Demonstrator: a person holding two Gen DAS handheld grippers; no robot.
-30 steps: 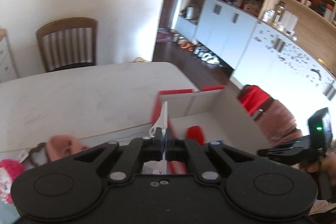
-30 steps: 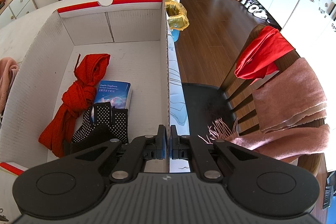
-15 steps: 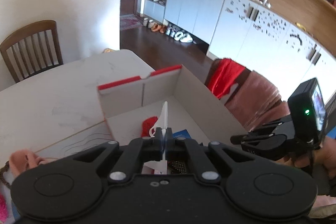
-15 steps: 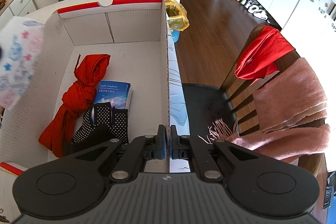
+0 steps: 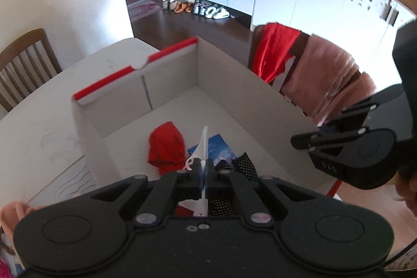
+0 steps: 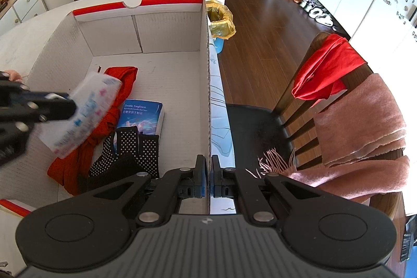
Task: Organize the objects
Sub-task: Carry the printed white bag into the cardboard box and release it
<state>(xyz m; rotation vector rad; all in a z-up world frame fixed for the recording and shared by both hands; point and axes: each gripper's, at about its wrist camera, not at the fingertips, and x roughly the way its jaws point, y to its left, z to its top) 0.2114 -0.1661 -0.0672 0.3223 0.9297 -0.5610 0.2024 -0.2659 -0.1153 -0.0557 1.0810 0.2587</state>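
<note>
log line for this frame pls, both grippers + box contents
left gripper: shut on printed packet, over box | right gripper: shut on box wall | in box: red scarf, blue book, black gloves

The patterned pack (image 6: 86, 111) at the left gripper (image 6: 62, 103) is motion-blurred in the right wrist view, its print unreadable; in the left wrist view it shows edge-on only as a thin white sliver. The red scarf (image 6: 104, 127) is partly covered by that pack, and the black dotted gloves (image 6: 130, 153) overlap the blue book (image 6: 144, 116), whose smaller print is too fine to read. The cardboard box (image 6: 112, 38)'s near wall is hidden behind the right gripper (image 6: 209, 179)'s body.
</note>
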